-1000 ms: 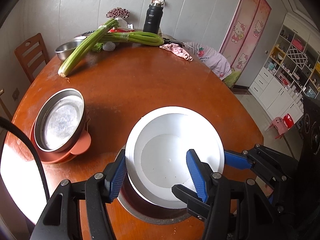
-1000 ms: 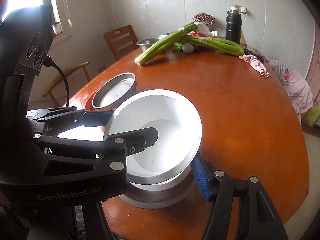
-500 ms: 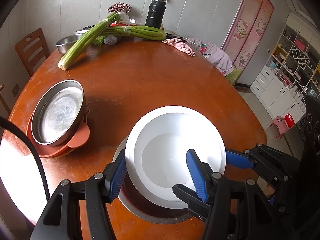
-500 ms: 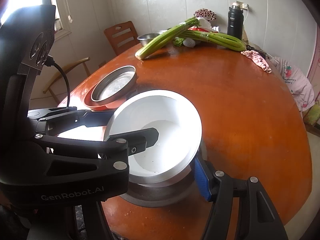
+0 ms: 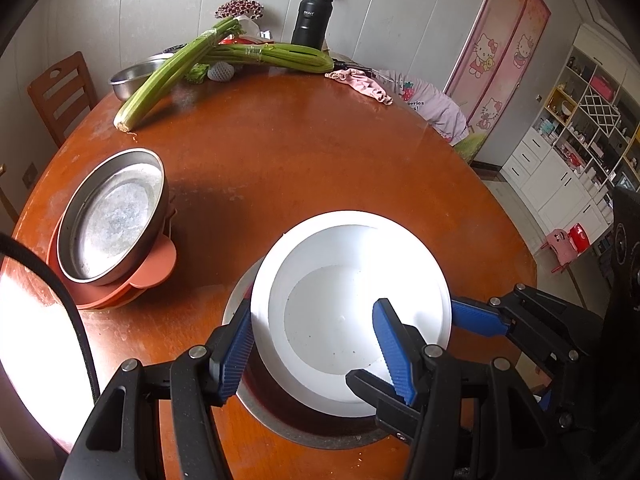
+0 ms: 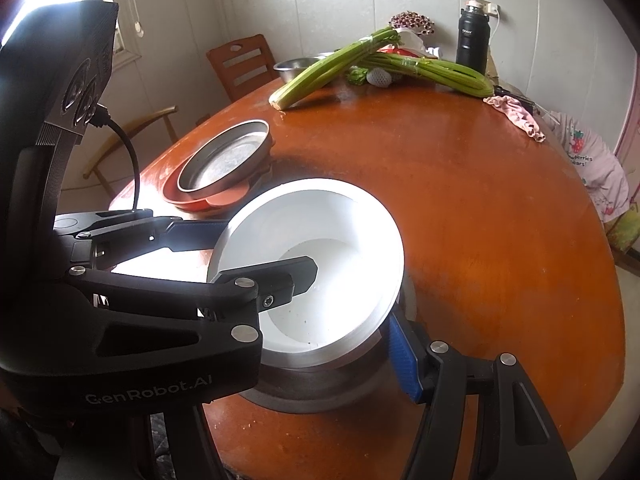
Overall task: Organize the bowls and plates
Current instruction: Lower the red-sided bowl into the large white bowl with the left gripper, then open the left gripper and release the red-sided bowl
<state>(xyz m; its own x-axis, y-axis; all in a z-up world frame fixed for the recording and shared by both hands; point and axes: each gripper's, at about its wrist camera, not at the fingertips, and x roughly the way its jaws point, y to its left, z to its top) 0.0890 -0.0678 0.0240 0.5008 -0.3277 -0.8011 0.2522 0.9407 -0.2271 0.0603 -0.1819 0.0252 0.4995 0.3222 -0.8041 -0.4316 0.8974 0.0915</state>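
White bowl (image 5: 352,312) sits gripped between your two tools: your left gripper (image 5: 316,356) clamps its left rim, one pad inside, and your right gripper (image 6: 356,312) clamps its right rim, above a steel plate (image 5: 256,404) just beneath.

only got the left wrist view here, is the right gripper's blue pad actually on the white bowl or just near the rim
observer: in the right wrist view the right gripper has its blue pad against the white bowl's outer wall, below the rim.
operator: is the bowl flat in the metal one
observer: it looks tilted; its outer wall shows on that pad's side, above the metal bowl's rim.
operator: where does the black cable go
observer: the cable plugs into the body of the left gripper.
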